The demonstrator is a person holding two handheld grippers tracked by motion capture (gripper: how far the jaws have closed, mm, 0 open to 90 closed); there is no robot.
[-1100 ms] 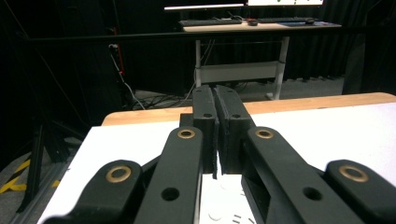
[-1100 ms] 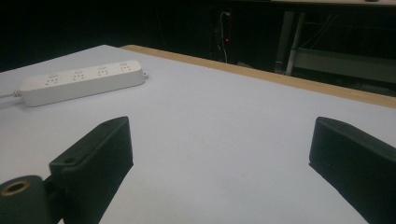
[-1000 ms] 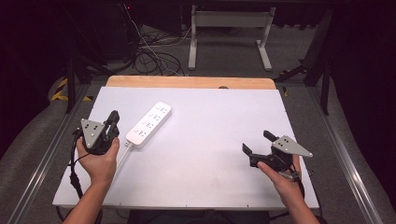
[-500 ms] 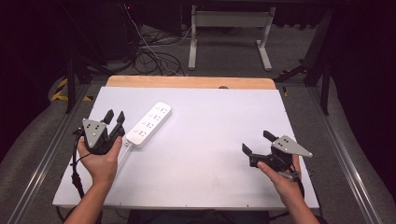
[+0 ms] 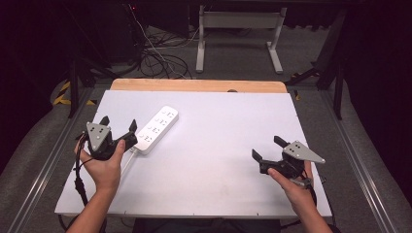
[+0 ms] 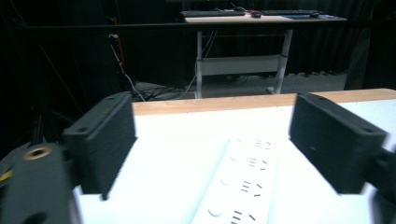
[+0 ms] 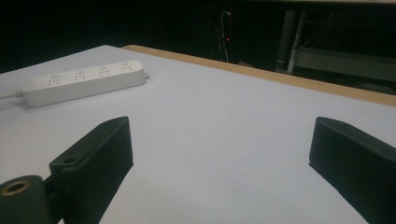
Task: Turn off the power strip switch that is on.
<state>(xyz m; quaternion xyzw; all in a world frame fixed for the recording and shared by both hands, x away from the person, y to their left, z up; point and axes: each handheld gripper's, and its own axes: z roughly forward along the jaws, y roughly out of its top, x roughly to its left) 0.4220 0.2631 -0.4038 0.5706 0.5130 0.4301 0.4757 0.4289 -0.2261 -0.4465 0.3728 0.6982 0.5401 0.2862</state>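
One power strip (image 5: 156,129), bare table (image 5: 218,145)

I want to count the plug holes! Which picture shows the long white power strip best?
The right gripper view: the long white plastic power strip lies whole and sharp, four socket groups in a row. The high view shows the whole strip too, but small, beside the left gripper. The left gripper view shows it close but overexposed and cut off at the bottom.
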